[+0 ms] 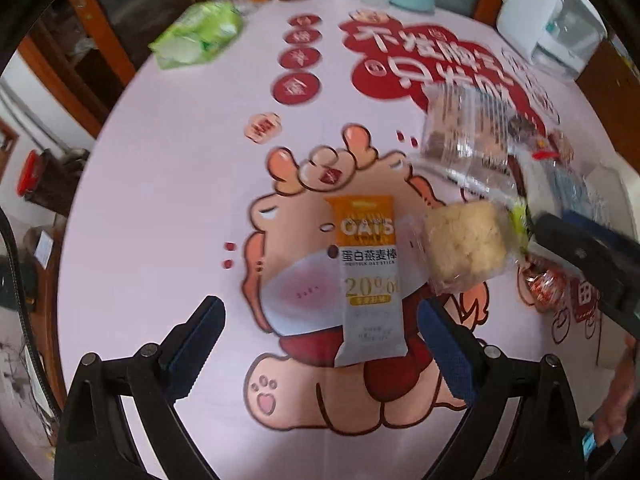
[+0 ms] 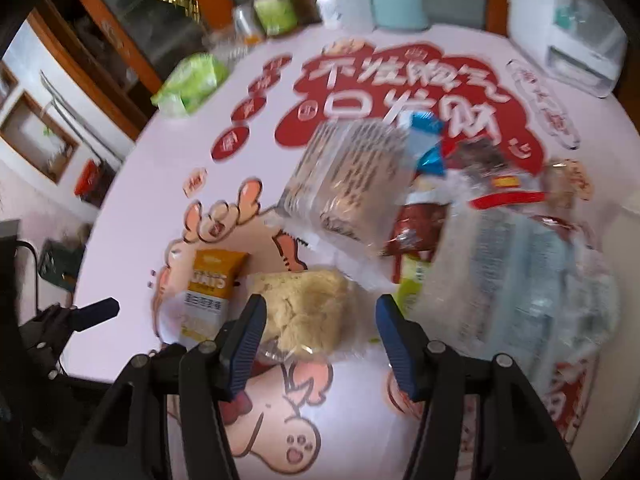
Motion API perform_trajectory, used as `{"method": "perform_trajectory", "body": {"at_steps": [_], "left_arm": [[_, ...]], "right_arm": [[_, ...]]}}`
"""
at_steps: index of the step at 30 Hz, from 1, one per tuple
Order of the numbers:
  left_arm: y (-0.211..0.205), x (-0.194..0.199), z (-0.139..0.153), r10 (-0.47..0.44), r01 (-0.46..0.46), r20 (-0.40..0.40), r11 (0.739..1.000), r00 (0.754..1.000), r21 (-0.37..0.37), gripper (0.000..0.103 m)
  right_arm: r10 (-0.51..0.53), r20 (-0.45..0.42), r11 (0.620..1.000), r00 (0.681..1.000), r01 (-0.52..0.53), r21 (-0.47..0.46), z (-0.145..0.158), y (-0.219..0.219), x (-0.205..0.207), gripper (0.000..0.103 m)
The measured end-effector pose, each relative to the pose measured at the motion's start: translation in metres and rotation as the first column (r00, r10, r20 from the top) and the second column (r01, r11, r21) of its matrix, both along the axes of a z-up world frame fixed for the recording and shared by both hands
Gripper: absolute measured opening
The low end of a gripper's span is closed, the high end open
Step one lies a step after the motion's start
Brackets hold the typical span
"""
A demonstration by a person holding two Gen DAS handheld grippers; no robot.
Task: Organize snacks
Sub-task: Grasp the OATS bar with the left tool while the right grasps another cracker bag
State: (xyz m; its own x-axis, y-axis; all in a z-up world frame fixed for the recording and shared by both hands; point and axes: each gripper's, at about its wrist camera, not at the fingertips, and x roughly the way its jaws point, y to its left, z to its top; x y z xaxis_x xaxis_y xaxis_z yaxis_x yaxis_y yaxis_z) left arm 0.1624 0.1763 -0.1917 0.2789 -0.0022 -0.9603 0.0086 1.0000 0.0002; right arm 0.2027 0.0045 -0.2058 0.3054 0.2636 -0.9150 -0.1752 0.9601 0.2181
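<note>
The orange-and-white oat bar packet (image 1: 368, 276) lies flat on the pale pink cartoon-printed worktop (image 1: 160, 200), lengthwise between the spread fingers of the left gripper (image 1: 320, 340), which touch nothing. Orange at its top, the packet is white lower down, with "OATS" and "20%" in print. Just beside it on its right, touching or slightly overlapping its edge, sits the pale yellow crumbly cake in clear wrap (image 2: 308, 308). The right gripper (image 2: 320, 340) stands over that cake with jaws apart; whether the left pad touches the wrap I cannot tell. Beyond the cake lies a clear ridged plastic tray of dark biscuits (image 2: 352, 184), and to the right a heap of clear and red wrapped snacks (image 2: 520, 248) crowds in. A green-and-white soft pack (image 1: 200, 34) lies well apart at the worktop's far left.
</note>
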Motion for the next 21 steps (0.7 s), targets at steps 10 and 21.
{"method": "perform_trajectory", "body": {"at_steps": [10,21], "left_arm": [[-0.012,0.011,-0.034,-0.078,0.076,-0.052,0.996,0.996,-0.045,0.096],[-0.018,0.017,-0.058,-0.071,0.069,-0.075,0.997,0.995,-0.029,0.096]], "right_arm": [[0.097,-0.067,0.994,0.993,-0.1,-0.042,-0.026,0.029,0.008,0.082],[0.057,-0.11,0.997,0.992,-0.061,-0.038,-0.029,0.027,0.006,0.07]]}}
